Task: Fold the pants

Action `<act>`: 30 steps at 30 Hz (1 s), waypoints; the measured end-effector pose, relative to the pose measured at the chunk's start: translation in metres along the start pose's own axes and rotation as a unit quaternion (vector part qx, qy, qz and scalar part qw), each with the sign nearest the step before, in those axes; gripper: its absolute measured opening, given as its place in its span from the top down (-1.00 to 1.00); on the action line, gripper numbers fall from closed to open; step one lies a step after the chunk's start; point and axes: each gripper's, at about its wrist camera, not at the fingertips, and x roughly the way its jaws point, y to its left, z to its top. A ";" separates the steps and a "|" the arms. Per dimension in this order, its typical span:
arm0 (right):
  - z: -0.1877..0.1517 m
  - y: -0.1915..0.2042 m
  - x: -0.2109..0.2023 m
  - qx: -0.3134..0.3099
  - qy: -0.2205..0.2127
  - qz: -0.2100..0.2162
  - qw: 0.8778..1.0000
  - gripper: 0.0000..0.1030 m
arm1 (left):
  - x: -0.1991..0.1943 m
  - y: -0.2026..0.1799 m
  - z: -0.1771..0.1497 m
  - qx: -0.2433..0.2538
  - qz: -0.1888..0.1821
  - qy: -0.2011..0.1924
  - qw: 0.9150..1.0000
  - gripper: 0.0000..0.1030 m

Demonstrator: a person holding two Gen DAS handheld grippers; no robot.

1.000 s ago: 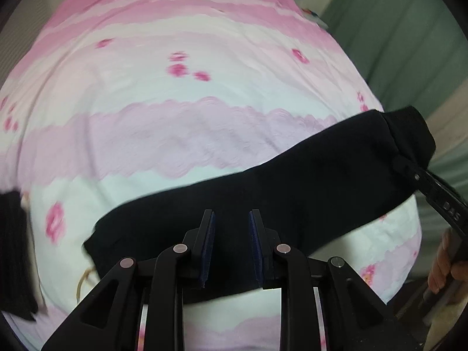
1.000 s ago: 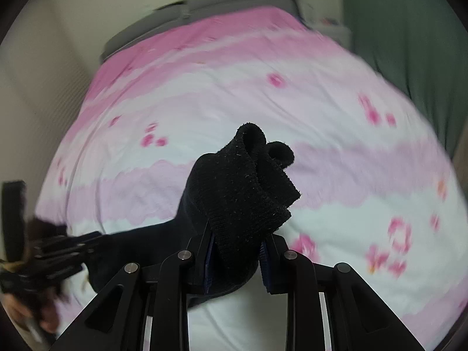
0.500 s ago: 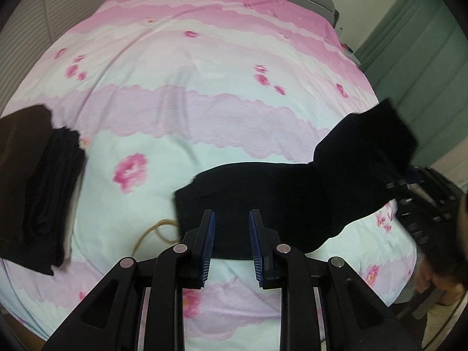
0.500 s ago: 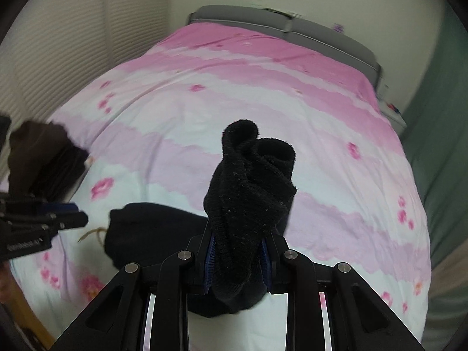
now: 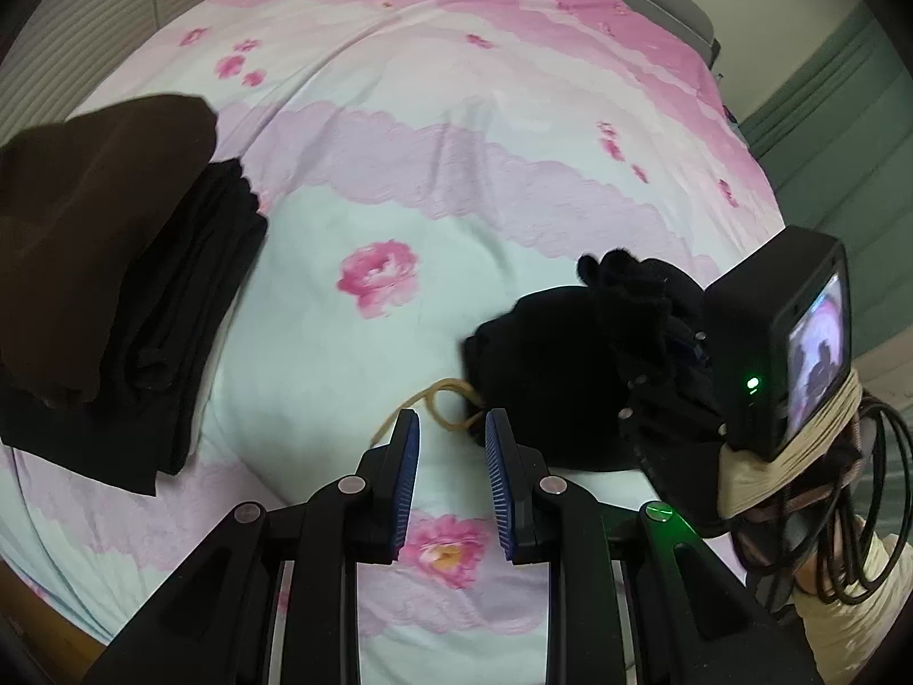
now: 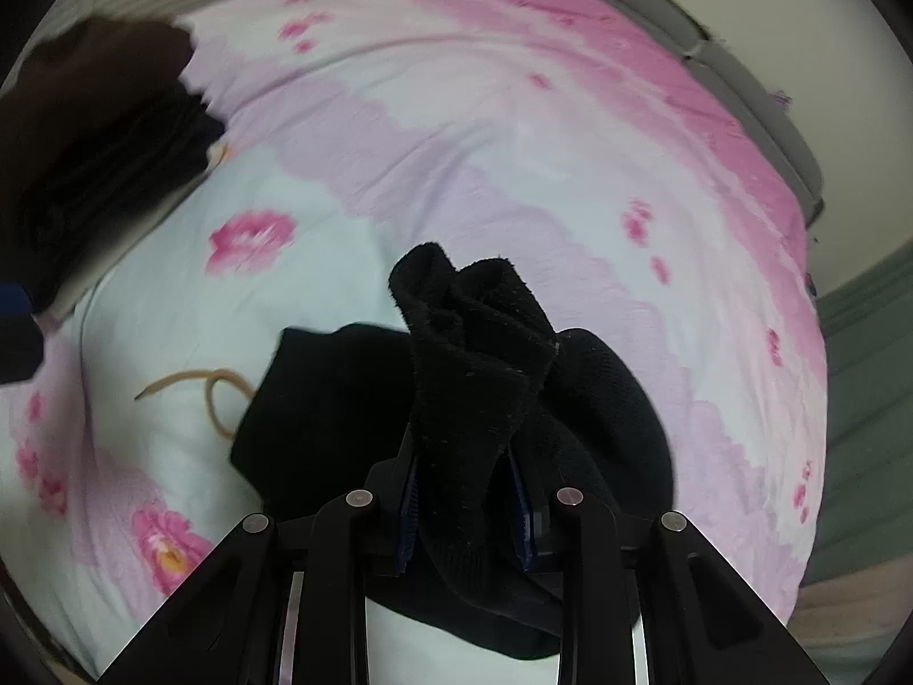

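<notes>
The black pants [image 5: 548, 365] lie doubled over on the pink floral bed, with a tan drawstring [image 5: 439, 405] looping out at their left end. My right gripper [image 6: 465, 491] is shut on the bunched leg cuffs of the pants [image 6: 473, 342], held over the lower layer near the waist end. My left gripper [image 5: 451, 451] is open and empty, just in front of the drawstring and the pants' left edge. The right gripper with its camera unit [image 5: 782, 342] shows at the right of the left wrist view.
A stack of folded dark clothes [image 5: 114, 297], brown on top and black beneath, sits at the bed's left side and shows in the right wrist view [image 6: 97, 131]. The bedspread [image 5: 456, 142] stretches far back to a grey headboard. A green curtain [image 5: 844, 131] hangs on the right.
My right gripper has carried the leg cuffs leftward over the pants, folding them in half. My left gripper has pulled back off the fabric and now hovers by the drawstring.
</notes>
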 end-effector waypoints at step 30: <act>-0.093 -0.086 -0.049 0.229 0.010 0.127 0.965 -0.33 | 0.032 -0.054 0.022 0.057 -0.002 0.024 0.998 -0.25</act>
